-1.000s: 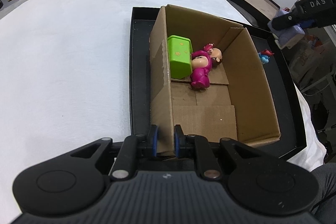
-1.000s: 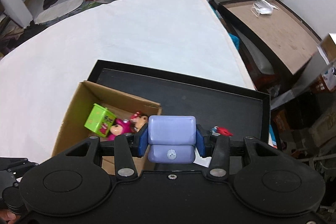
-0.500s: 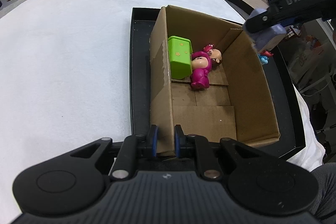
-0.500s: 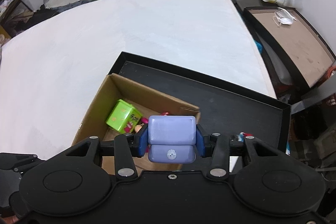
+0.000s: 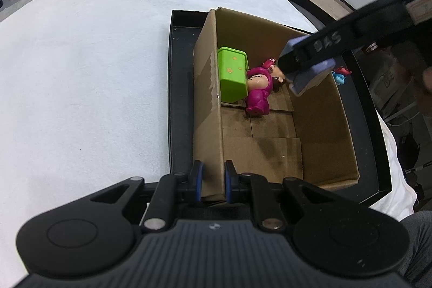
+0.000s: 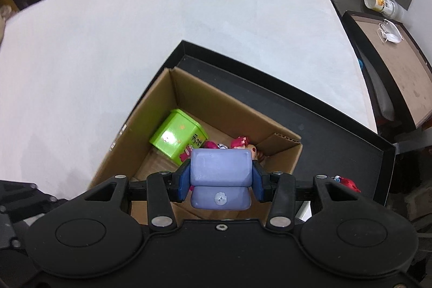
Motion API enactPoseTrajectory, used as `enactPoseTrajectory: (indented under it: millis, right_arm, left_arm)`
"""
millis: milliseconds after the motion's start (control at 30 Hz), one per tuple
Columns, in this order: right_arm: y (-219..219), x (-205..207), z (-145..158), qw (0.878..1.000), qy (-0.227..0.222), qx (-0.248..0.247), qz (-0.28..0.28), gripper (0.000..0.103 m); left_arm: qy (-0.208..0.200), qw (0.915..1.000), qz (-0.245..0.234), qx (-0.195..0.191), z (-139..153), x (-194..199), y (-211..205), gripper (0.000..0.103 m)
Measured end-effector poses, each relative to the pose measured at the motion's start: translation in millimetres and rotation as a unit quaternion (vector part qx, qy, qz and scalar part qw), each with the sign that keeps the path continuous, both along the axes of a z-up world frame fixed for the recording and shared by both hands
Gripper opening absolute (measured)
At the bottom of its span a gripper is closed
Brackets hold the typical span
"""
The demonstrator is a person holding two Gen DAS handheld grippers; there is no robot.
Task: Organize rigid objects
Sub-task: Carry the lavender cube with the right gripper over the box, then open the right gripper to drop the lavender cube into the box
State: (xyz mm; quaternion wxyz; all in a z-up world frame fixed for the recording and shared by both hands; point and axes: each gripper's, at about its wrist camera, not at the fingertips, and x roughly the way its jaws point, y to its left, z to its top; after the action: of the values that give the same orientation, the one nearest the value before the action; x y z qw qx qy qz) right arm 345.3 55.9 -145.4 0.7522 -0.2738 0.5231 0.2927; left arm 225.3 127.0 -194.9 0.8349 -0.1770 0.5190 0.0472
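Observation:
A cardboard box (image 5: 324,131) (image 6: 189,93) stands inside a black tray (image 5: 178,104) (image 6: 337,131) on a white tabletop. In the box lie a green block (image 5: 232,77) (image 6: 178,135), a magenta figure (image 5: 257,93) and a small doll (image 6: 243,143). My left gripper (image 5: 212,180) is shut on the box's near left corner wall. My right gripper (image 6: 220,177) is shut on a lavender toy block (image 6: 220,169) (image 5: 310,74), which hangs over the box's far right part, above the figures.
A small red and blue figure (image 5: 340,74) (image 6: 347,182) lies on the tray right of the box. A side table (image 6: 399,66) with a cup (image 6: 380,3) and a face mask (image 6: 390,33) stands at the right. A person's leg (image 5: 415,242) is at the lower right.
My right gripper with the lavender block has moved left and down, from beside the tray to over the box interior. The left gripper kept still on the box wall.

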Motion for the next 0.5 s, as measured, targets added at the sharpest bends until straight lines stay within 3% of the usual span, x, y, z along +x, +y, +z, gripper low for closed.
enactPoseTrajectory:
  millis: [300,500]
  right_arm:
    - [5.1,-3.1,-21.5,0.999,-0.019,-0.045,0.006,0.044]
    - [6.0,-4.3,-20.1,0.997,-0.045,-0.060,0.015,0.043]
  left_arm:
    - [0.000,1.0000,0.000,0.002,0.5,-0.3,-0.6,0.015]
    - [0.000,1.0000,0.000,0.001,0.7,0.2,-0.4,0.015]
